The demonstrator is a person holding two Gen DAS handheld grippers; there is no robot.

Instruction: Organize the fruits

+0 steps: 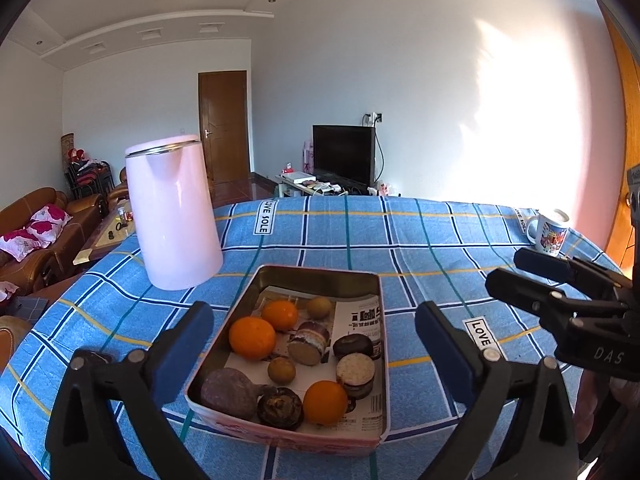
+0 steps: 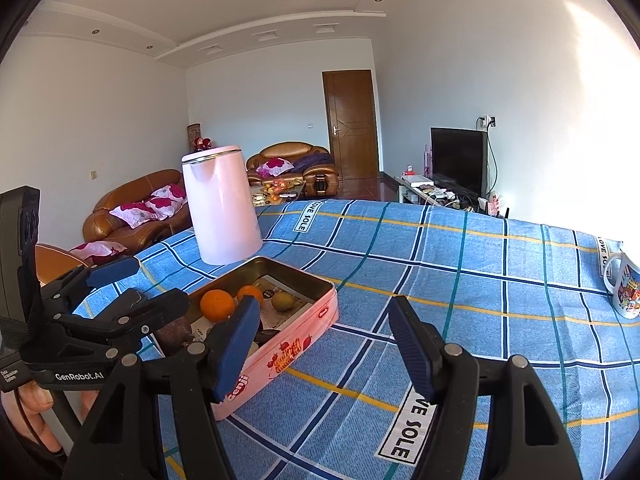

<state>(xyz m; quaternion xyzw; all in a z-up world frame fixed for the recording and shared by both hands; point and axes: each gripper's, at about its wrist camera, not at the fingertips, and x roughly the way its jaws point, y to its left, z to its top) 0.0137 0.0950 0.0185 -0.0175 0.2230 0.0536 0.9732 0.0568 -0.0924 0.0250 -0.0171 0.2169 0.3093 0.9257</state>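
A pink tin tray (image 1: 312,270) lined with paper sits on the blue checked tablecloth; it also shows in the right wrist view (image 2: 320,310). It holds three oranges (image 1: 252,338), small yellow-brown fruits (image 1: 281,370), dark round fruits (image 1: 280,406) and a purple-brown tuber (image 1: 230,392). My left gripper (image 1: 316,344) is open, its fingers either side of the tray's near half, empty. My right gripper (image 2: 324,348) is open and empty, just right of the tray above the cloth; it shows at the right edge of the left wrist view (image 1: 516,270).
A pink electric kettle (image 1: 172,212) stands behind the tray to the left. A printed white mug (image 1: 550,232) stands at the table's far right. Sofas, a low table, a TV and a door lie beyond the table's far edge.
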